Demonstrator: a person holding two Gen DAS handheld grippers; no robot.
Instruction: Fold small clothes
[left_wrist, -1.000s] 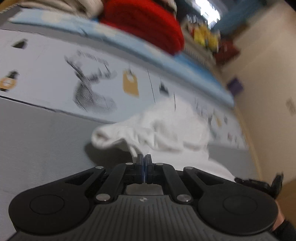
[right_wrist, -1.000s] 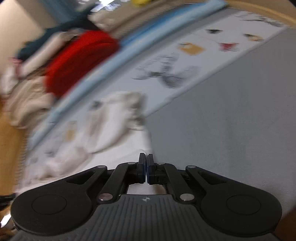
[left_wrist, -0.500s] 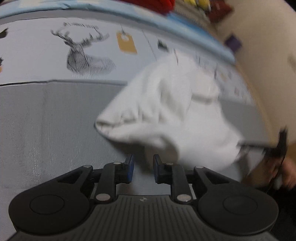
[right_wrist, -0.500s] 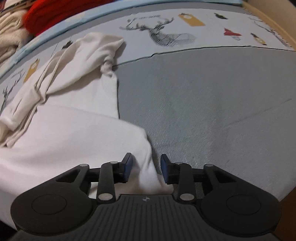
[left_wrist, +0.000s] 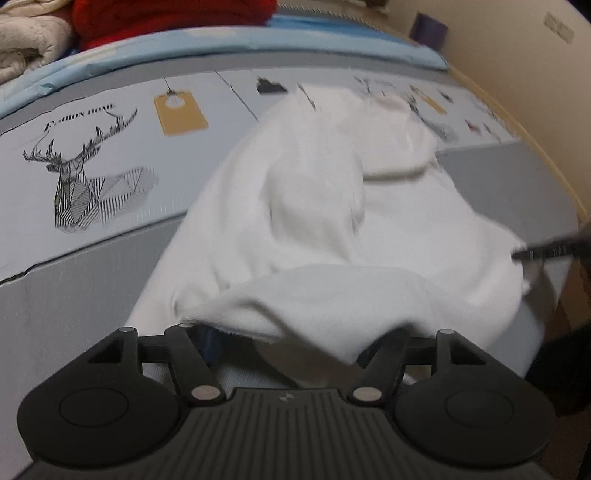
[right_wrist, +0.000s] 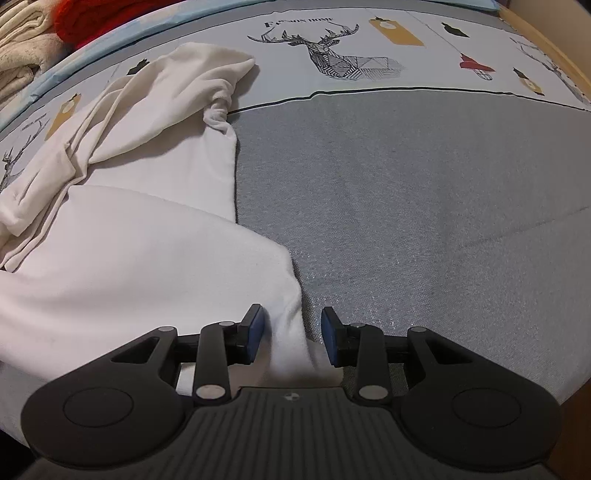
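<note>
Between the spread pads of the right hand-held gripper (right_wrist: 291, 334), a corner of the white garment (right_wrist: 122, 258) lies loose; pads stand clear of the cloth on both sides, not pinching. Left hand-held gripper (left_wrist: 295, 332): jaws opening, a fold of the same garment draped over the gap and hiding the fingertips, so contact can't be confirmed; reads as released.

Garment sits on the bed's grey sheet (right_wrist: 424, 206), bulk up and left of the right hand-held gripper, straight ahead of the left one. Long axis runs from the near folded hem away toward the bunched sleeve (right_wrist: 218, 114) by the deer-print band (right_wrist: 332, 55). Far part is rumpled, not flat.

Judgement: one fold down, both hands letting go. Next move turns on that sleeve end; right hand looks nearer its edge.

Beyond: red blanket (left_wrist: 173, 18) and cream bedding (left_wrist: 26, 44) stacked at the head.
</note>
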